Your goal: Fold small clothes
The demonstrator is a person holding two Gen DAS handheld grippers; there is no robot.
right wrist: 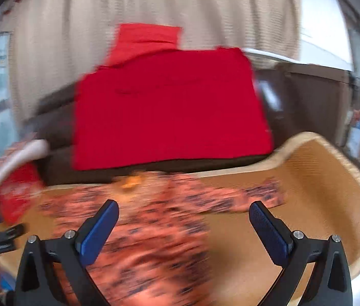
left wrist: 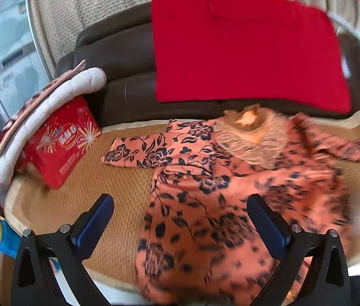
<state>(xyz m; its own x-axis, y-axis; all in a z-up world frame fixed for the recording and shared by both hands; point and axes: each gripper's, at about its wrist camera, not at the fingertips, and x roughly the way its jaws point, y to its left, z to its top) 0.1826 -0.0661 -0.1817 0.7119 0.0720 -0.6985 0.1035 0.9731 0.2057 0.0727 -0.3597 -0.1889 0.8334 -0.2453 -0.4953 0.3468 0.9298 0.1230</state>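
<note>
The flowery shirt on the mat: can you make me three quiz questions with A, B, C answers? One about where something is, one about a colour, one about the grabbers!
1. Where does the flowery shirt lie?
A. On the woven mat
B. On the sofa back
C. In the red box

2. What colour is the cloth draped over the dark sofa?
A. Blue
B. Red
C. Green

3. How are the left gripper and right gripper?
A. Both shut on the shirt
B. One open, one shut
C. Both open, holding nothing

Answers: 1 A, the shirt is spread flat on the mat. 2 B, it is plainly red. 3 C, both pairs of fingers stand wide apart and empty.
</note>
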